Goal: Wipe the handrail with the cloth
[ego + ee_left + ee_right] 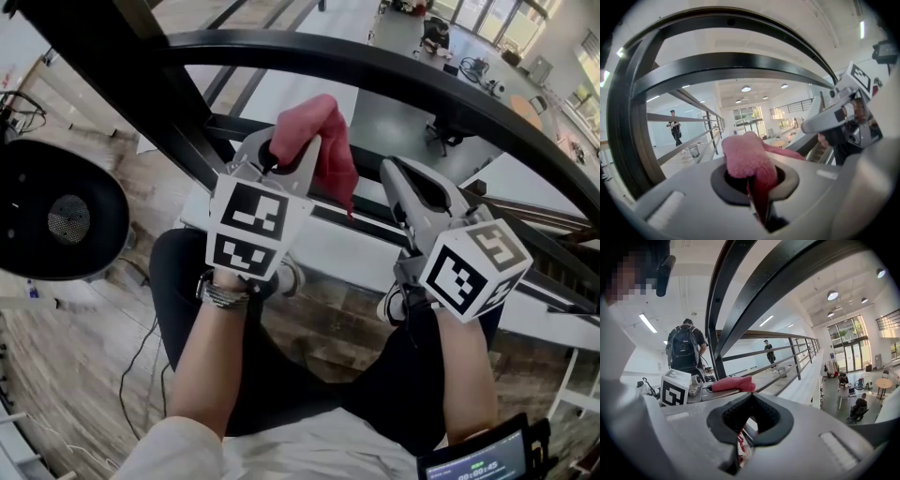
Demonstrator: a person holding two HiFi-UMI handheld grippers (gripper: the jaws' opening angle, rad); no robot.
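Just below the handrail [394, 70], the cloth [323, 141] is being gripped by the left gripper [286, 155]. Its jaws are being pressed tight on one bunched end, and the rest is hanging loose, apart from the handrail. The right gripper [398, 183], also under the handrail, is being held closed with nothing in it. For a good wipe, the cloth is probably best being pressed flat on the handrail and dragged along its curve. Being counted: one cloth, two grippers, one handrail.
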